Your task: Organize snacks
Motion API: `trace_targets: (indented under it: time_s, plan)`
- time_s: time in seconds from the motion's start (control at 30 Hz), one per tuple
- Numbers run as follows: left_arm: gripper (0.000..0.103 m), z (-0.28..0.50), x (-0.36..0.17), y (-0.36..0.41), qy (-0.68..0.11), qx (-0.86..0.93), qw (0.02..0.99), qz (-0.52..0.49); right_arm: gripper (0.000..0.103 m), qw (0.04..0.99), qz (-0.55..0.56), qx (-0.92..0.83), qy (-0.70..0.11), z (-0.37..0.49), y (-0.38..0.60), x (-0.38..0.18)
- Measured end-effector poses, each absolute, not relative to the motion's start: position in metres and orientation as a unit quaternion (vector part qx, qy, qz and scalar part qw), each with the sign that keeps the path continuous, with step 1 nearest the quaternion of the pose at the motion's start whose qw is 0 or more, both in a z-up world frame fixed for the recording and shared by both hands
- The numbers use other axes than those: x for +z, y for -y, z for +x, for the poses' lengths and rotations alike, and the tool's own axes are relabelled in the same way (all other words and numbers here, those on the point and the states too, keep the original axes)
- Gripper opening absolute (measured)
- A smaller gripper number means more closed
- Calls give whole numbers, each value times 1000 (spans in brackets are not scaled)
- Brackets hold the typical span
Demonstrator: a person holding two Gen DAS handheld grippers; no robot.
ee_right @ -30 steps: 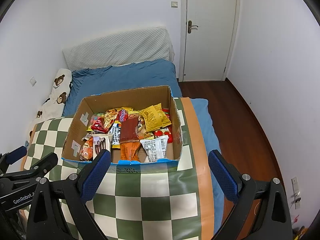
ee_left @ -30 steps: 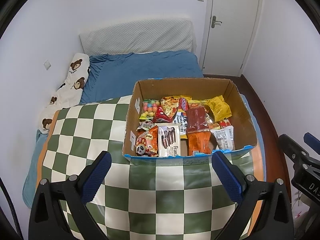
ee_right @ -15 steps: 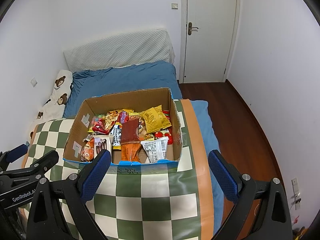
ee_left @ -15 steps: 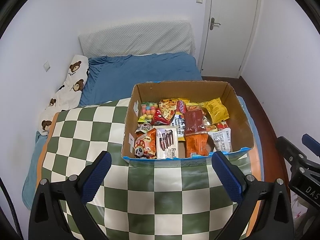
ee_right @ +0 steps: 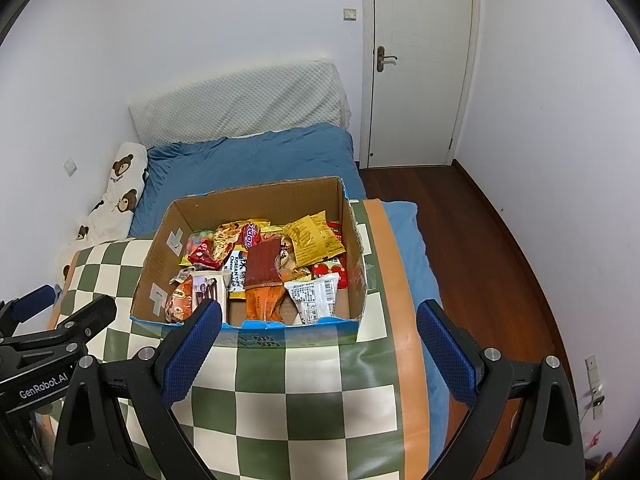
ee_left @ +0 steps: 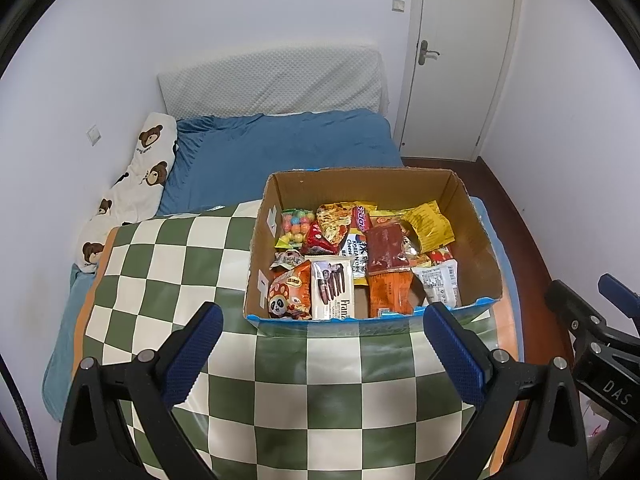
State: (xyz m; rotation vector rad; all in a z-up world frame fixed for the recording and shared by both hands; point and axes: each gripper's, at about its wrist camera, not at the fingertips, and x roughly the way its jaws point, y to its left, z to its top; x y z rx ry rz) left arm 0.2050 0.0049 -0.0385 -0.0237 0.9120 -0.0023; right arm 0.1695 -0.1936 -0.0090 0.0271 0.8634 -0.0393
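Note:
An open cardboard box (ee_left: 472, 216) (ee_right: 160, 264) sits on a green-and-cream checkered cloth (ee_left: 168, 256) (ee_right: 320, 408). Several snack packets fill it: a yellow bag (ee_left: 430, 224) (ee_right: 316, 240), a dark red pack (ee_left: 386, 248) (ee_right: 262, 262), a white chocolate-stick pack (ee_left: 332, 290), an orange panda bag (ee_left: 290, 294) and a candy-ball bag (ee_left: 296, 226). My left gripper (ee_left: 322, 350) hovers open just short of the box's near wall, nothing between its fingers. My right gripper (ee_right: 318, 344) is open too, held back in front of the box and empty.
The cloth lies on a bed with a blue sheet (ee_left: 280, 148), a bear-print pillow (ee_left: 140, 176) at the left and a white padded headboard (ee_left: 272, 80). A shut white door (ee_right: 420, 60) and dark wood floor (ee_right: 480, 240) are to the right.
Both grippers have drawn back slightly, so the box sits a little farther off in each view. Nothing in the box has moved and both grippers stay open.

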Motion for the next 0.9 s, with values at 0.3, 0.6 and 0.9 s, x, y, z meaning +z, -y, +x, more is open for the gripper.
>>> trace_targets:
  time_s: [0.3,0.6,0.9]
  plan:
    - [103,204,-36,-3,-438,-1,899,-11,100,908,12,-18,-419,168,193,-9]
    - [103,203,-34,-1,-438,-3,899,-11,100,908,13,-15,-418,169,194,-9]
    - [103,203,-34,0,-438,-4,899,-10,100,908,8,-12,-418,170,193,-10]
